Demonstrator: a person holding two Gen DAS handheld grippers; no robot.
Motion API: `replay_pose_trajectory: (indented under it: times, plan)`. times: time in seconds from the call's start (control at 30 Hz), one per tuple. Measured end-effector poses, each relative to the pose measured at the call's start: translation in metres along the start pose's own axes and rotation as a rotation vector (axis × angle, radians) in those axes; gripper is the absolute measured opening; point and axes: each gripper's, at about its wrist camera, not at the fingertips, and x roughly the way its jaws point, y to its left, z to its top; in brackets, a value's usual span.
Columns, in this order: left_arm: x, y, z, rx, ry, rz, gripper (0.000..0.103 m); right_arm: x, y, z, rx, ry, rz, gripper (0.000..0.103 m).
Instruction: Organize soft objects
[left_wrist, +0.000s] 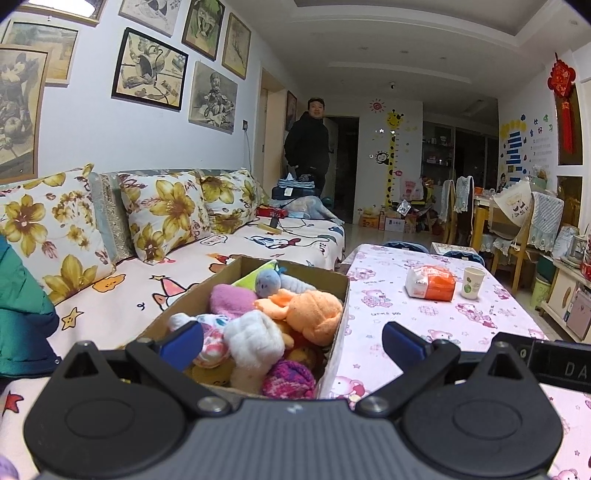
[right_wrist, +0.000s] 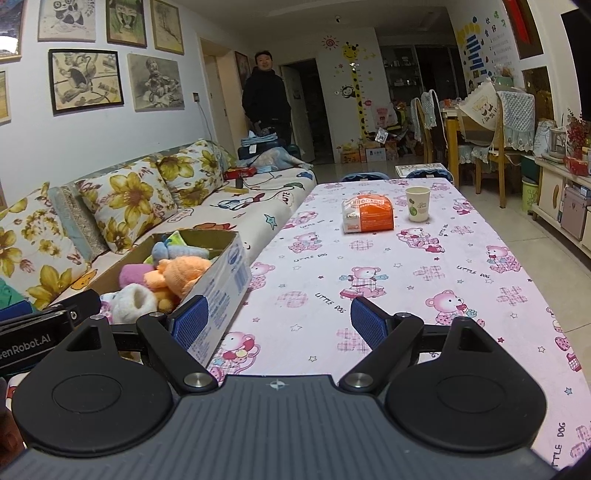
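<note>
A cardboard box (left_wrist: 338, 286) full of soft toys stands at the table's left edge beside the sofa. Inside lie an orange plush (left_wrist: 312, 312), a white plush (left_wrist: 255, 341), a pink one (left_wrist: 231, 299), a grey-blue one (left_wrist: 267, 282) and a magenta knitted ball (left_wrist: 290, 378). My left gripper (left_wrist: 293, 341) hovers open just above the near end of the box, nothing between its fingers. The same box (right_wrist: 225, 273) shows at the left of the right wrist view, with the orange plush (right_wrist: 184, 273) on top. My right gripper (right_wrist: 280, 319) is open and empty over the tablecloth, right of the box.
The table (right_wrist: 388, 258) wears a pink bear-print cloth. A tissue pack (right_wrist: 367, 214) and a paper cup (right_wrist: 417, 203) sit at its far end. A sofa with floral cushions (left_wrist: 166, 214) runs along the left. A person (left_wrist: 308, 144) stands by the far doorway. Chairs (right_wrist: 506, 122) stand at right.
</note>
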Motion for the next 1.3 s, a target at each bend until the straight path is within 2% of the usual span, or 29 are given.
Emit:
replay_pose_trajectory:
  times: [0.4, 0.7, 1.13, 1.3]
  plan:
    - [-0.015, 0.007, -0.004, -0.015, 0.006, 0.012, 0.102, -0.006, 0.009, -0.004, -0.064, -0.017, 0.017, 0.103]
    - [-0.018, 0.005, -0.007, -0.015, 0.010, 0.011, 0.102, -0.005, 0.003, -0.005, -0.059, -0.012, 0.019, 0.103]
    - [-0.003, -0.004, -0.016, -0.013, 0.024, -0.014, 0.102, -0.001, -0.003, -0.009, -0.040, 0.012, 0.014, 0.103]
    - [0.008, -0.019, -0.021, 0.015, 0.043, -0.024, 0.102, 0.001, -0.021, -0.007, 0.007, -0.005, -0.027, 0.103]
